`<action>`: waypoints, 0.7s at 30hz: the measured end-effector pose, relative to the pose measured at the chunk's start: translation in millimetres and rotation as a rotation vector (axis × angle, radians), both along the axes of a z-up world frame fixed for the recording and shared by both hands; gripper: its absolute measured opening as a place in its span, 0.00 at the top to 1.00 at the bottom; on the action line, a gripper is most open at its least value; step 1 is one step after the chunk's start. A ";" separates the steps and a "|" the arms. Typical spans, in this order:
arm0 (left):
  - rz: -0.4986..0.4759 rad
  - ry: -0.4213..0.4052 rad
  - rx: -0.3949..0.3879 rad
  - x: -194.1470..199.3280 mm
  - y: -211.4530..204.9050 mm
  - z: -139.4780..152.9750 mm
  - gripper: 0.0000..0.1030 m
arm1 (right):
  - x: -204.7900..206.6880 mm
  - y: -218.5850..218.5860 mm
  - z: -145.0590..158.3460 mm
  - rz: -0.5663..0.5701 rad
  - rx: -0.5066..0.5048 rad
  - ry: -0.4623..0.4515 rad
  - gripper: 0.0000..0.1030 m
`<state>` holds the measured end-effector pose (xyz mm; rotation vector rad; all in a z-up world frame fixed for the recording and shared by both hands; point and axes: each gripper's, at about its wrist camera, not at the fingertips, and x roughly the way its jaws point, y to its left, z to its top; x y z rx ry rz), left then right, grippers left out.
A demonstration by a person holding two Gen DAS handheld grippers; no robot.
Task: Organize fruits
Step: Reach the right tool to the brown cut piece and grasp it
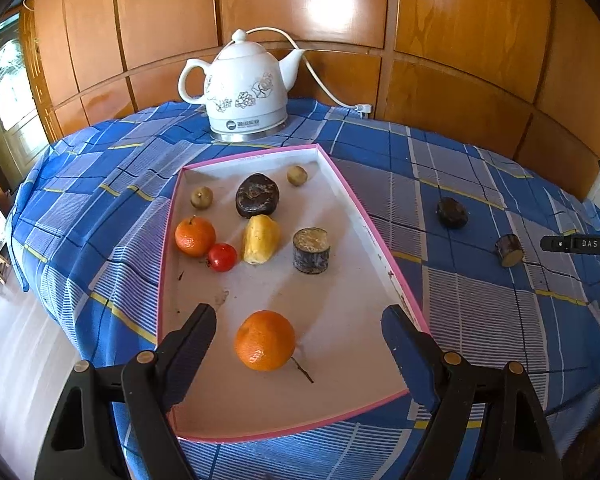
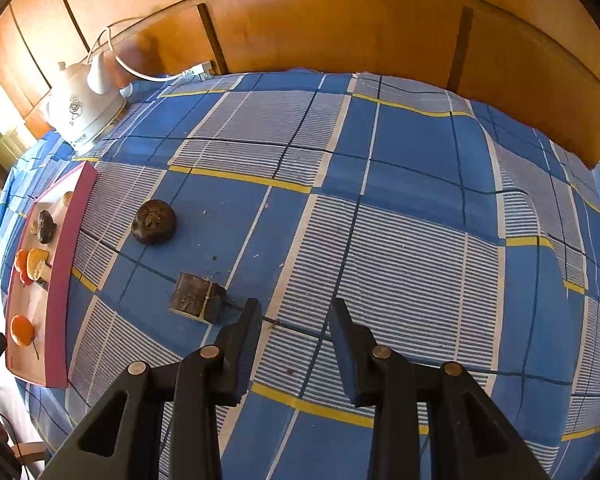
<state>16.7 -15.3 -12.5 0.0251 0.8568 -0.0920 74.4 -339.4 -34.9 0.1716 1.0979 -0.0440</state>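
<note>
Fruit-sorting at a round table draped in a blue plaid cloth (image 2: 400, 152): the right gripper (image 2: 296, 316) hovers with its jaws apart and nothing between them, just beside a dark, bark-skinned cut cylinder (image 2: 198, 300) lying on the cloth. Collecting that piece appears to be the step in hand; the next move calls for shifting left to straddle it, then closing. The left gripper (image 1: 300, 320) hangs spread wide and empty over a shallow pink-rimmed white tray (image 1: 376, 216), flanking an orange mandarin (image 1: 265, 340). The tray holds eight pieces: two mandarins, one red tomato-like fruit, one yellow piece, two small tan fruits, one dark lump and one dark cylinder. Two pieces remain outside: the cylinder and a dark round lump (image 2: 154, 222).
</note>
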 end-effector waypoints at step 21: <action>-0.057 0.017 -0.021 2.5 -15.0 -2.0 0.17 | 23.0 45.3 -20.8 0.147 0.122 -0.006 0.36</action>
